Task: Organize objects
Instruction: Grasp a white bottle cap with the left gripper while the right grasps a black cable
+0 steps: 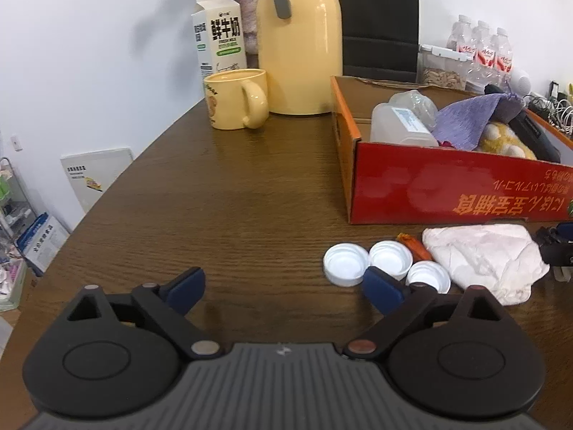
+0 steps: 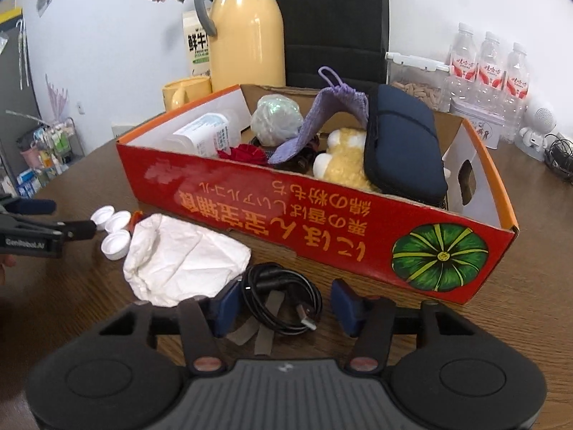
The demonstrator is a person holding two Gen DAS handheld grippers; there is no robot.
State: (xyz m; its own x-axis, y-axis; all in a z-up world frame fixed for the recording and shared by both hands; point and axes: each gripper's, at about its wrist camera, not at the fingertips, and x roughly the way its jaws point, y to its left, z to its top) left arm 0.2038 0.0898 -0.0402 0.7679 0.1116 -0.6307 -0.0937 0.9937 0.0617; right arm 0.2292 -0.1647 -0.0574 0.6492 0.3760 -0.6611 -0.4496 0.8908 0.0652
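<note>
Three white bottle caps point(image 1: 390, 258) point(image 2: 114, 231) lie on the brown table in front of the red cardboard box point(image 1: 447, 186) point(image 2: 322, 222). Beside them are a crumpled white tissue point(image 1: 483, 258) point(image 2: 182, 261) and a small orange piece point(image 1: 413, 245). My left gripper point(image 1: 284, 288) point(image 2: 61, 218) is open and low over the table, with its right fingertip point(image 1: 383, 288) at the caps. A coiled black USB cable point(image 2: 283, 301) lies between the fingers of my right gripper point(image 2: 286, 308). The left pad is at the coil's edge and the right pad stands off it, so this gripper is open.
The box holds a plastic bottle point(image 2: 204, 136), a purple pouch point(image 2: 322, 122), a yellow plush point(image 2: 343, 165) and a navy case point(image 2: 401, 143). Behind stand a yellow mug point(image 1: 236, 98), a thermos point(image 1: 299, 43), a milk carton point(image 1: 220, 39) and water bottles point(image 2: 490, 68).
</note>
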